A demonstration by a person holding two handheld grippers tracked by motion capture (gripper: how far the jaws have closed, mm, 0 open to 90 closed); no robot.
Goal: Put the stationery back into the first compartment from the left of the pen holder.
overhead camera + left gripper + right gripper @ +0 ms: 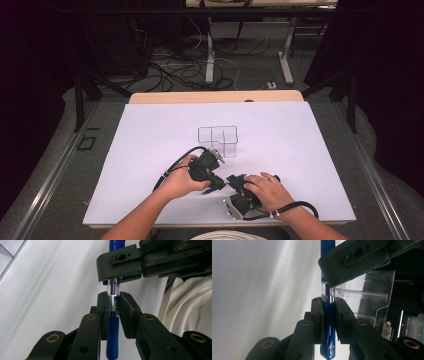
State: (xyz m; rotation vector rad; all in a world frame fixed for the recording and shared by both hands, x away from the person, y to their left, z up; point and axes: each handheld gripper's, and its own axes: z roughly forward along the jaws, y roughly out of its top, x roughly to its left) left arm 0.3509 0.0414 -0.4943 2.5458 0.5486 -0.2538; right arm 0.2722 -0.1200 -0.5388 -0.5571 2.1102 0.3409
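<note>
Both grippers pinch one blue pen (223,184) between them, low over the white table (150,150): left gripper (114,305) clamps its clear barrel, right gripper (328,307) its blue end. Beyond them stands a clear compartmented organiser (218,138), holding nothing visible.

We take this for a lab or recording rig — dark curtains (30,75) hang on both sides of the left gripper (215,186) and right gripper (231,183), which meet over a bare white table (150,150). Beyond the tongs, loose cables (170,67) sprawl across the grey floor around metal desk legs (210,55) — and black frame struts (78,95) flank the table.
</note>
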